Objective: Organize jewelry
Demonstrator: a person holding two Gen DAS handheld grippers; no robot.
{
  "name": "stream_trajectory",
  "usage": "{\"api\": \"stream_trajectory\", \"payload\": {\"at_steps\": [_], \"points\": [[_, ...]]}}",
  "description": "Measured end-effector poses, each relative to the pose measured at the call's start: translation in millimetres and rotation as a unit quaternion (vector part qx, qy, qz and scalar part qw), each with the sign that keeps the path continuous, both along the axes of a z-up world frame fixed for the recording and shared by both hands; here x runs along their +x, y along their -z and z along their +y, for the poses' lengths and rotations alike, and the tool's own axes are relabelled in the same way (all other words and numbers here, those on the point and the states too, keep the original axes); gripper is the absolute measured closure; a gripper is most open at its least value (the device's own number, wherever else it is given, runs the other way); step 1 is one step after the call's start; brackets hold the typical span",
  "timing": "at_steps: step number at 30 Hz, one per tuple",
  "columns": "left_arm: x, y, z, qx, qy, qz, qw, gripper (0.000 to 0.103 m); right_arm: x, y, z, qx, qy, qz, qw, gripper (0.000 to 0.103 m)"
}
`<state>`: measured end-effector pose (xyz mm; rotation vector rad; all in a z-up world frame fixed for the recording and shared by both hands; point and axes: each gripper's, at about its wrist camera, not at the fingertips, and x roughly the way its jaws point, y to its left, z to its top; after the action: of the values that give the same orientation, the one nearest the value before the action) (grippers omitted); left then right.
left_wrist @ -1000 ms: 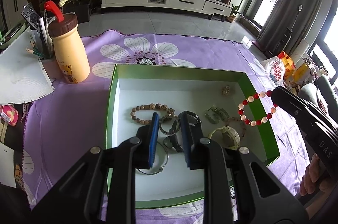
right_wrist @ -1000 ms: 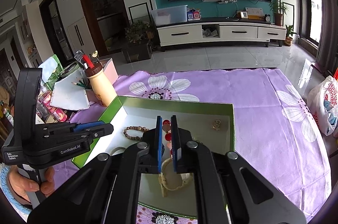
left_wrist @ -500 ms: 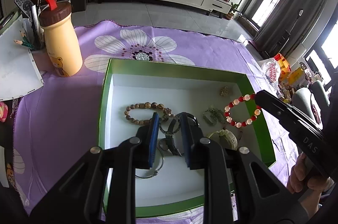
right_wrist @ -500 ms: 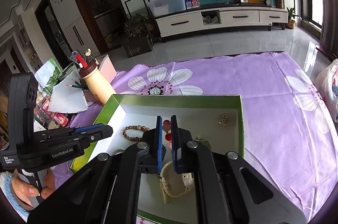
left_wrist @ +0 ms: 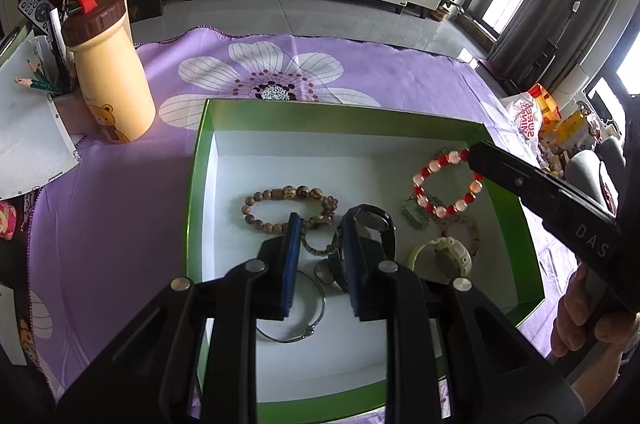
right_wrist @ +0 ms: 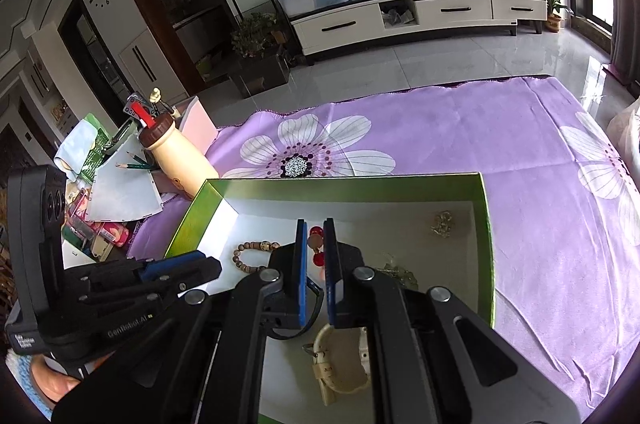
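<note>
A green box with a white floor holds the jewelry. My right gripper is shut on a red and white bead bracelet and holds it hanging above the box's right half; its beads show between the pads. My left gripper is open and empty, low over a dark beaded ring, with a black watch at its right finger. A wooden bead bracelet, a silver bangle, a cream watch and a gold trinket lie in the box.
The box sits on a purple flowered cloth. A cream bear bottle with a brown cap stands left of the box, beside a pencil holder and papers. Snack bags lie off the table's right edge.
My right gripper has carried the red and white bracelet from over the box's right rim leftwards and further in over the box. My left gripper has stayed open over the dark ring.
</note>
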<state>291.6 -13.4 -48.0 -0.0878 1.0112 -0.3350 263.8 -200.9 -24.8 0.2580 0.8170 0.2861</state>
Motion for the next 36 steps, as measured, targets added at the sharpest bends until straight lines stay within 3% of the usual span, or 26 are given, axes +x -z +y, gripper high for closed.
{"api": "stream_trajectory", "payload": {"at_steps": [11,36], "points": [[5.8,13.2,-10.9,0.037,0.012,0.013,0.9992,0.082,14.7,12.0,9.9,-0.002,-0.005,0.021,1.0,0.096],[13.1,28.5,-19.1,0.075,0.011,0.024,0.9968,0.082,26.9,27.4,8.1,-0.007,0.0,0.051,0.999,0.096]]}}
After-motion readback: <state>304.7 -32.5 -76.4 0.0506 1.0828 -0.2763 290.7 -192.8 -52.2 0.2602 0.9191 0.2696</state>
